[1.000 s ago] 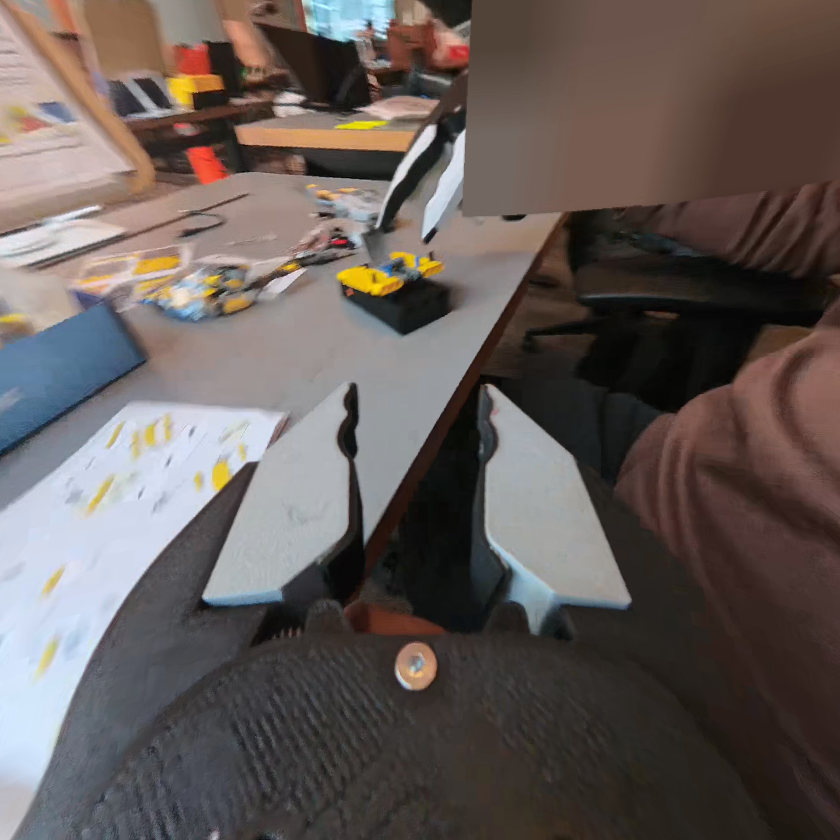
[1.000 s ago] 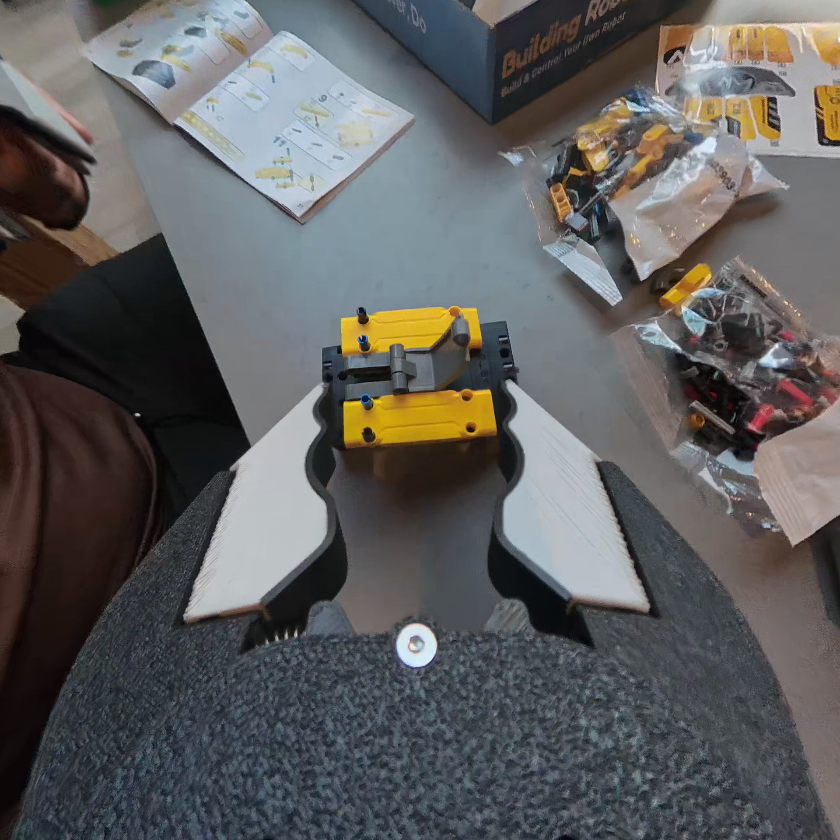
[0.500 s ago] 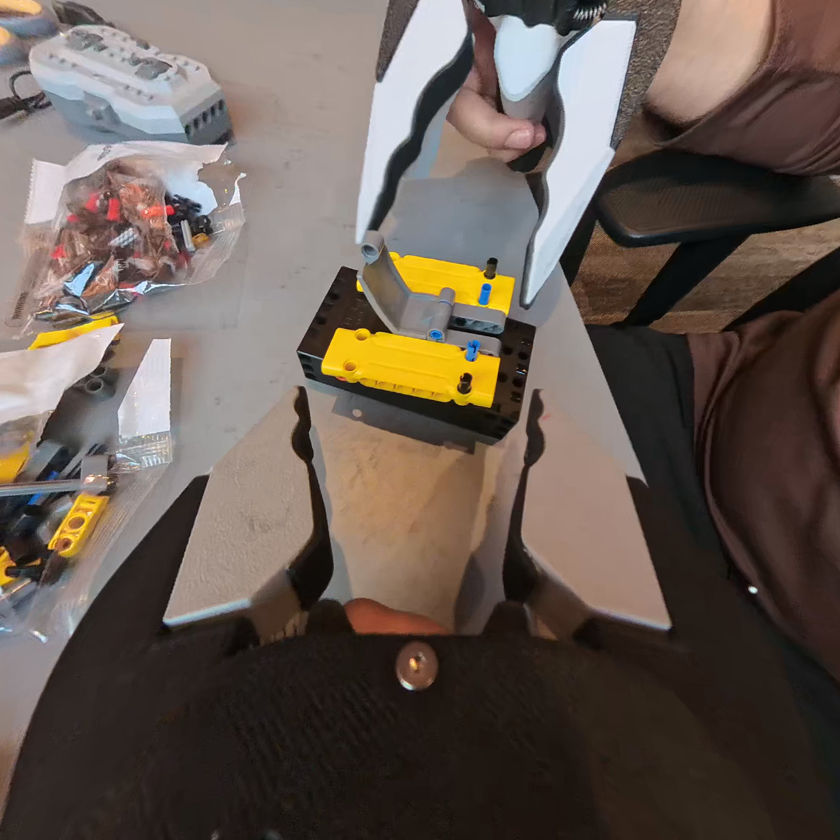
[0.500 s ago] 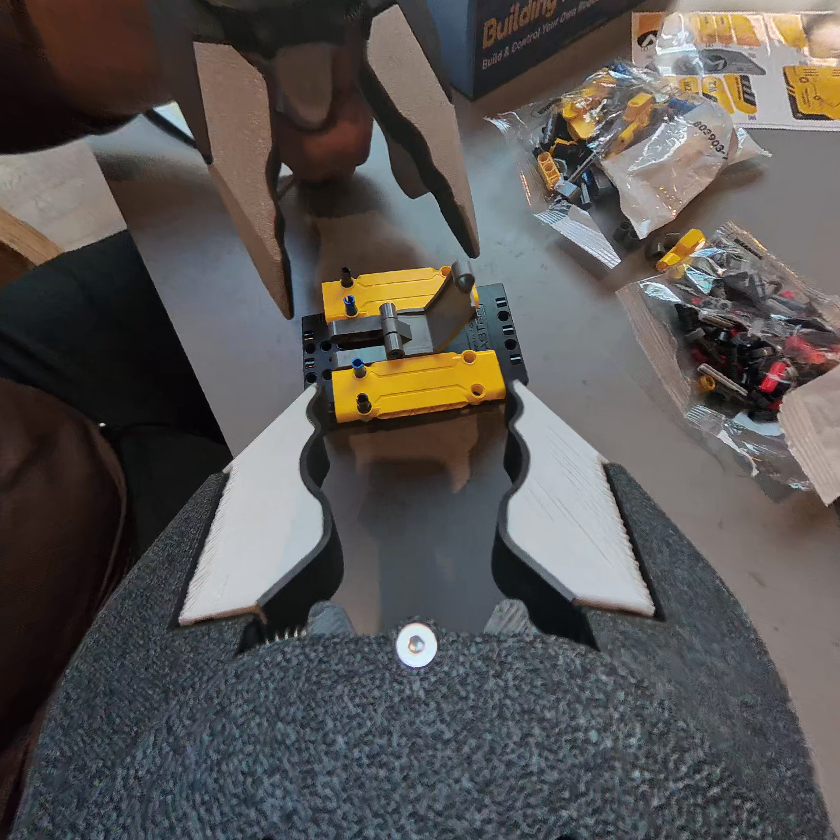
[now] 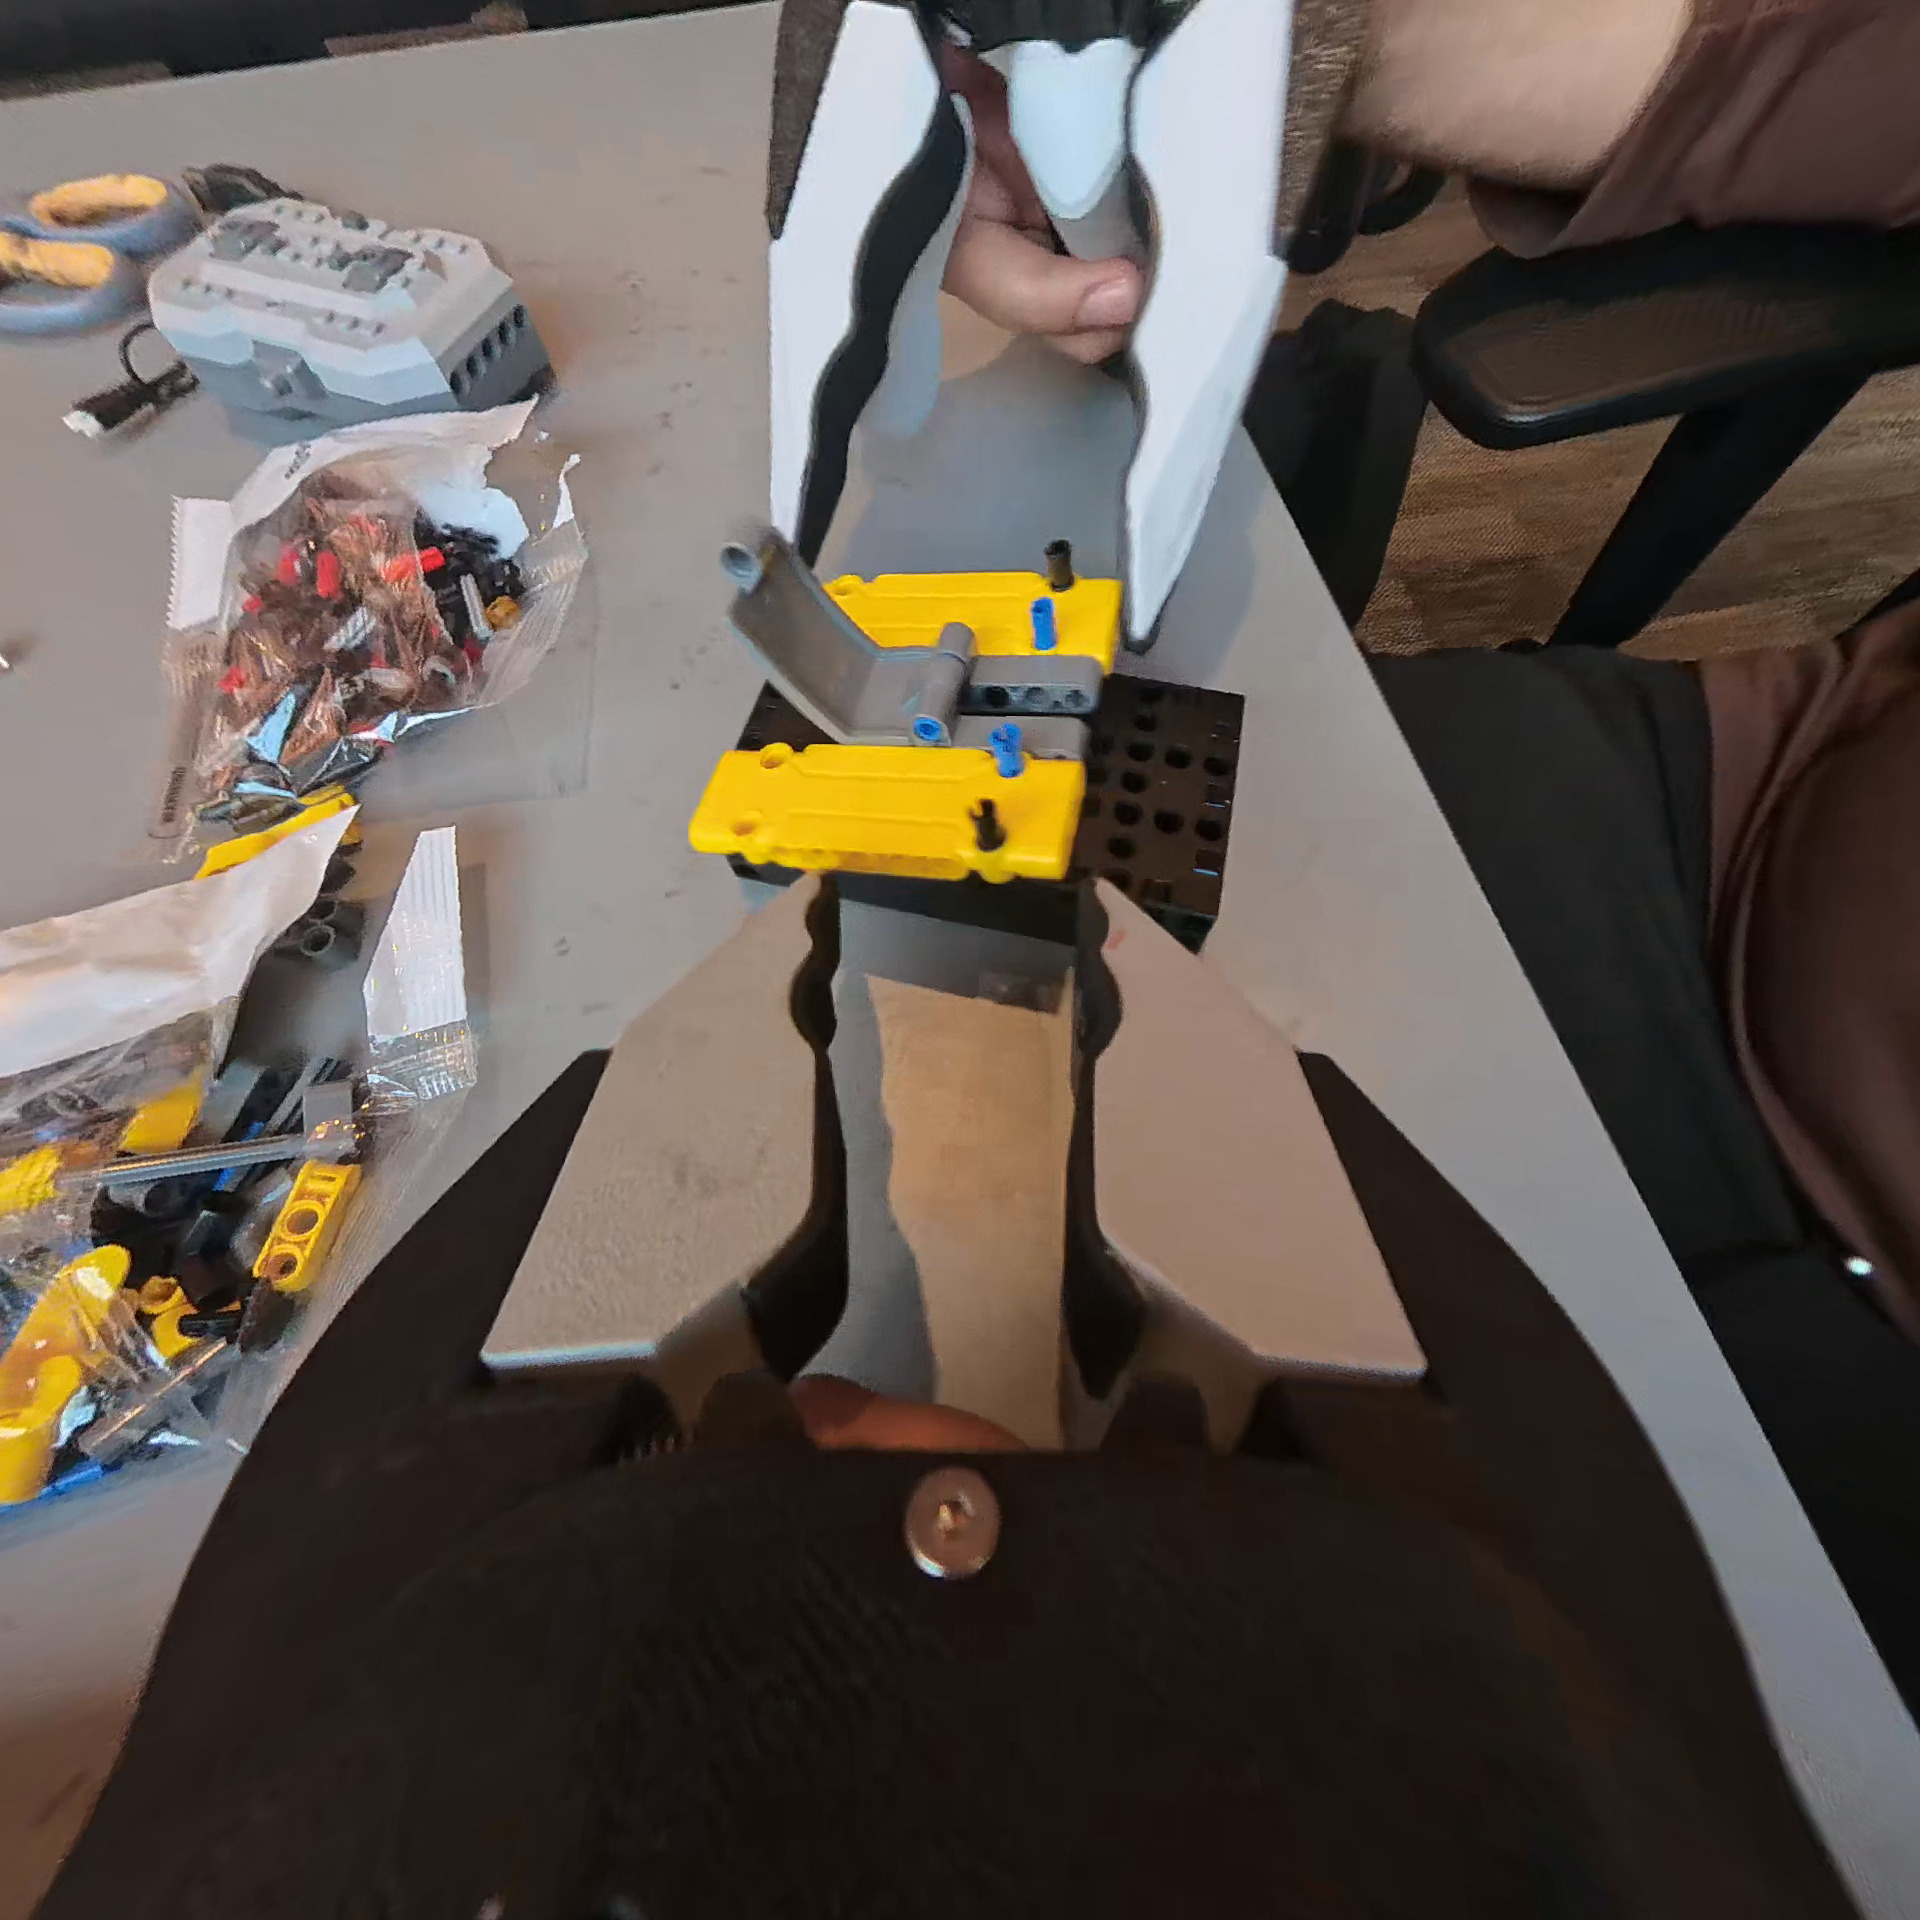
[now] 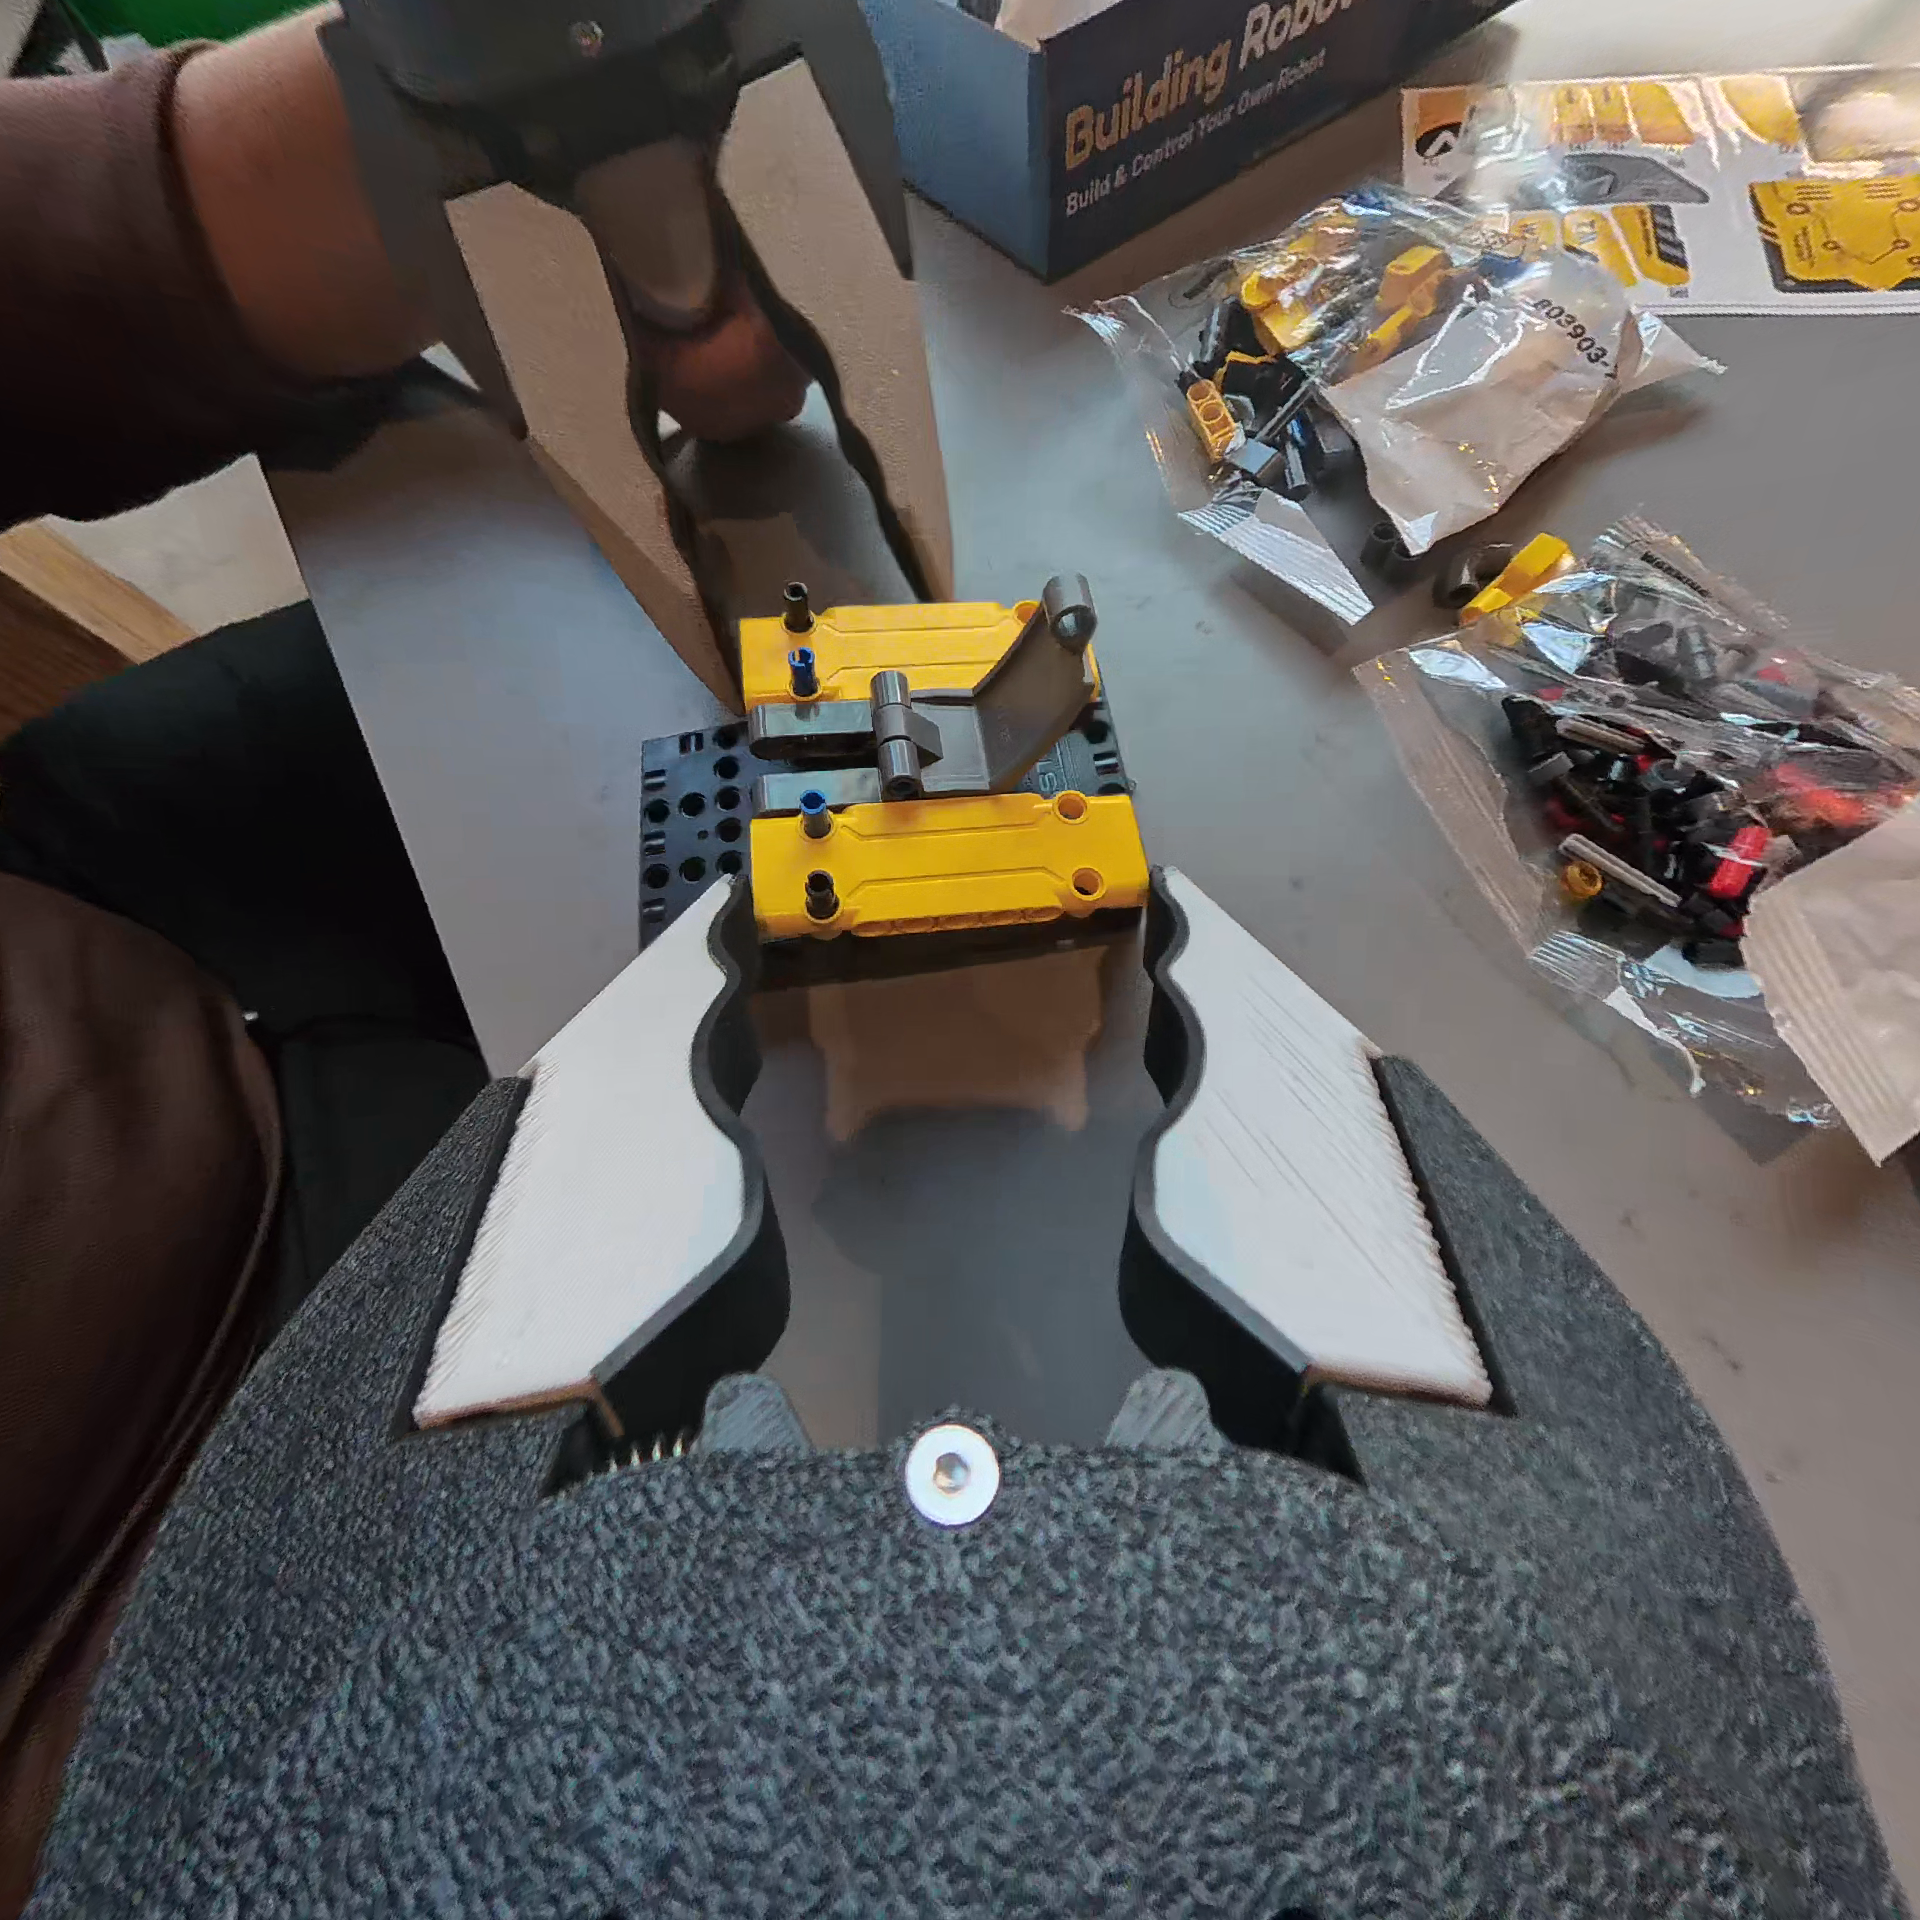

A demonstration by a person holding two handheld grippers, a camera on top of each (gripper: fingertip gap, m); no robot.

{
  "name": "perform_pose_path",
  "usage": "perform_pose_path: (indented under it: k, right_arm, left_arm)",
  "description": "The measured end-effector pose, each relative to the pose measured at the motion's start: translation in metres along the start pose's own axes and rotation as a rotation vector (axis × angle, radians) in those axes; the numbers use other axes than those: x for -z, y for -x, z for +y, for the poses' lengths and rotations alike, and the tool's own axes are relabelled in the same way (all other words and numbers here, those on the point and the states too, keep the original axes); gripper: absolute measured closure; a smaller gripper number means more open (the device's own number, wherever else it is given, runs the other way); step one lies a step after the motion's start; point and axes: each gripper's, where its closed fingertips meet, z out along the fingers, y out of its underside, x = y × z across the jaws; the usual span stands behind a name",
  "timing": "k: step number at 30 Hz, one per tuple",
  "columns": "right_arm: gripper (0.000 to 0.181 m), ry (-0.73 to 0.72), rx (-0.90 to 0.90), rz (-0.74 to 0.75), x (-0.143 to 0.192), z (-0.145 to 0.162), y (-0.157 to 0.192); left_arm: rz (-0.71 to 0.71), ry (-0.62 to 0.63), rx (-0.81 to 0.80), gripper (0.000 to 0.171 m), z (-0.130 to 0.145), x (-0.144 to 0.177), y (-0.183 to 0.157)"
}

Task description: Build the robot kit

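A small brick model (image 5: 883, 821) stands on the grey table: a black perforated block with two yellow panels and a grey angled piece (image 5: 821, 655) hinged up between them. My left gripper (image 5: 951, 904) is open and empty, jaws fairly narrow, with its tips at one long side of the model. In the right wrist view the model (image 6: 935, 862) lies just ahead of my right gripper (image 6: 945, 883), which is open, its tips flanking the two ends of the near yellow panel. The two grippers face each other: the right one (image 5: 966, 587) shows across the model, as does the left one (image 6: 831, 644).
Clear bags of small parts (image 5: 353, 613) (image 5: 156, 1195) (image 6: 1403, 343) (image 6: 1683, 790) lie beside the model. A grey hub block (image 5: 332, 301), a blue box (image 6: 1143, 125) and a sticker sheet (image 6: 1714, 177) lie farther off. The table edge (image 5: 1455, 935) runs close by, with the person's lap and a black chair (image 5: 1662, 343) beyond. The gap from one gripper's tips to the other's is roughly 6 cm.
My left gripper swung from over the table edge in to the model, moved closer and narrowed its jaws. My right gripper crept forward slightly at the same opening.
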Motion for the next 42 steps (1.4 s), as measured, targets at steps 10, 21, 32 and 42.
perform_pose_path:
  k: [10,21,32,42]
  right_arm:
    - [0.107,-0.005,-0.003,0.004,0.003,0.000,0.001]
    - [0.107,0.026,0.043,0.031,0.002,0.004,0.004]
    - [0.107,0.041,0.072,0.048,0.001,0.004,0.005]
    - [0.107,0.039,0.069,0.055,0.000,0.003,0.005]
  left_arm:
    - [0.004,0.021,-0.081,0.128,0.010,0.018,-0.008]
    - [-0.071,0.033,-0.037,0.128,0.018,0.031,0.014]
    - [-0.055,0.108,-0.035,0.127,0.032,0.023,0.011]
    - [-0.062,0.117,-0.037,0.128,0.034,0.023,0.011]
